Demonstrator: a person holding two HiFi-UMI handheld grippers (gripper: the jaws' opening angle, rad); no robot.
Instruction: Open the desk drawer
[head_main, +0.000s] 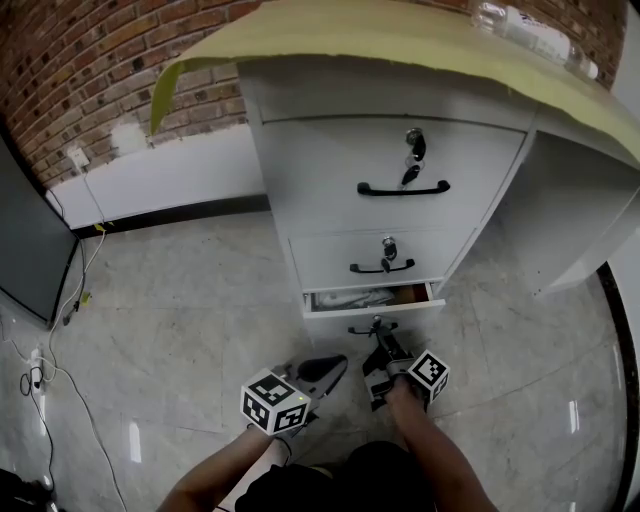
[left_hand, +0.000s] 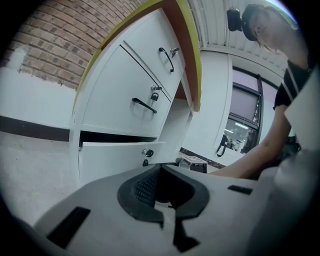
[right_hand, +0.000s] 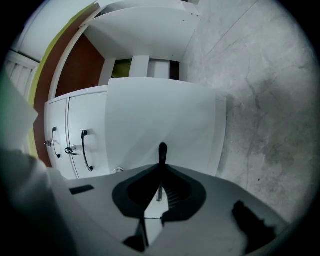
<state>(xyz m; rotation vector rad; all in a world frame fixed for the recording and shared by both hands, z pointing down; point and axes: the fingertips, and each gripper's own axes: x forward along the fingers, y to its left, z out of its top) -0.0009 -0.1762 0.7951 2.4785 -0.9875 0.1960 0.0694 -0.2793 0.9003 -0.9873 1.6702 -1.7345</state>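
Observation:
The white desk's bottom drawer (head_main: 372, 308) stands pulled out a little, with a dark gap and papers showing behind its front. My right gripper (head_main: 378, 336) is shut on its black handle (head_main: 370, 328). In the right gripper view that handle (right_hand: 162, 151) sticks up from between the closed jaws, in front of the drawer front (right_hand: 165, 120). My left gripper (head_main: 333, 366) hovers low over the floor just left of the right one, fingertips together with nothing in them. The left gripper view shows the drawer front (left_hand: 112, 157) ahead of the left gripper (left_hand: 161, 167).
Above are the shut middle drawer (head_main: 382, 258) and top drawer (head_main: 400, 170), each with a black handle and a key in its lock. A plastic bottle (head_main: 535, 36) lies on the desk top. Cables (head_main: 62, 325) and a dark panel (head_main: 25, 245) are at the left by the brick wall.

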